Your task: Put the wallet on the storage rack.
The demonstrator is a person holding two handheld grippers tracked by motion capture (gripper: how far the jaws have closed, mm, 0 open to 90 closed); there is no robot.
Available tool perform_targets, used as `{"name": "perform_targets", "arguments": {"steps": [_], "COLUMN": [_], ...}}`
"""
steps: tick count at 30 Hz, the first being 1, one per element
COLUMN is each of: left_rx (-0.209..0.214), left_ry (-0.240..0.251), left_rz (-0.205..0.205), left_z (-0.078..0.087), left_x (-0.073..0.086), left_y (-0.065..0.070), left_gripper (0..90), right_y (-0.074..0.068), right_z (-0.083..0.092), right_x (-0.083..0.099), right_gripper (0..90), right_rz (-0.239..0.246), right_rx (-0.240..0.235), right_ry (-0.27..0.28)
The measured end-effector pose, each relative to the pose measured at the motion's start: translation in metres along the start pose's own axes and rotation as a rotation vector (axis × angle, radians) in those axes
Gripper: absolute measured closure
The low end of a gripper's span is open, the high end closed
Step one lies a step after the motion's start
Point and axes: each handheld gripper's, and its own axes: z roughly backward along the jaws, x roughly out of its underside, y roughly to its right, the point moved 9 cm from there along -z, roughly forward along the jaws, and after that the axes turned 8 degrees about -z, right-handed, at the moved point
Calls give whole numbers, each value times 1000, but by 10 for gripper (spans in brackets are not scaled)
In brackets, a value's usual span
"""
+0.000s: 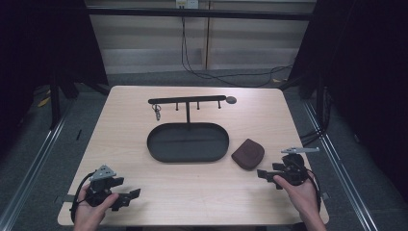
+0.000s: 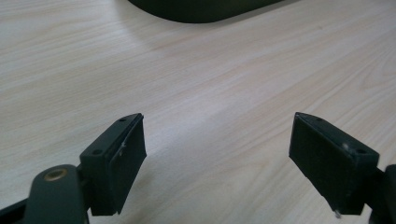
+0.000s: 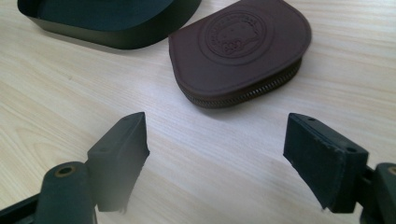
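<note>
Pouch, brown leather with a zip along its curved edge, lies flat on the worktop, just right of the black oval tray. Its straight edge faces the tray's near right corner, its rounded side away from the tray. The right gripper aims at it from nearby, fingers spread wide and empty. The left gripper rests near the front-left corner, fingers likewise spread over bare wood.

Pouch just right of tray, key rack behind, on table.
</note>
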Motion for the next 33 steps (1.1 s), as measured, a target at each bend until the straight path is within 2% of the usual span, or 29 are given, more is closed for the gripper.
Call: {"name": "perform_targets", "arguments": {"steps": [5,9,11,12,16,19,21,22,24,30,31,33], "left_rx": [0,0,-1,4,9,9,7,8,7,10,10,8], "left_ry": [17,31,25,25,23,16,21,27,28,17,14,18], "left_rz": [5,6,1,7,6,7,9,7,4,4,3,8], "left_z": [2,4,4,3,2,2,2,3,4,2,2,3], "left_x": [-2,-2,0,0,-1,0,-1,-1,-2,-1,-1,-1], "left_y": [-1,-2,-1,0,0,-1,-1,-1,-1,-1,-1,-2], "left_gripper": [167,166,165,165,166,166,166,166,166,168,168,168], "right_y": [-6,-5,-2,0,1,0,1,1,3,6,9,12], "right_z": [-13,-16,-20,-25,-28,-30,-32,-33,-38,-45,-48,-51], "right_x": [-9,-19,-25,-30,-37,-45,-47,-48,-51,-60,-61,-62], "right_gripper": [249,251,243,220,205,185,183,183,183,199,200,195], "right_rz": [6,2,-5,-3,-4,10,18,15,37,36,35,35], "right_rx": [-31,-22,-3,10,24,63,71,76,105,136,143,166], "right_ry": [-83,-81,-87,-114,-131,-169,-182,-195,-256,-313,-349,-375]}}
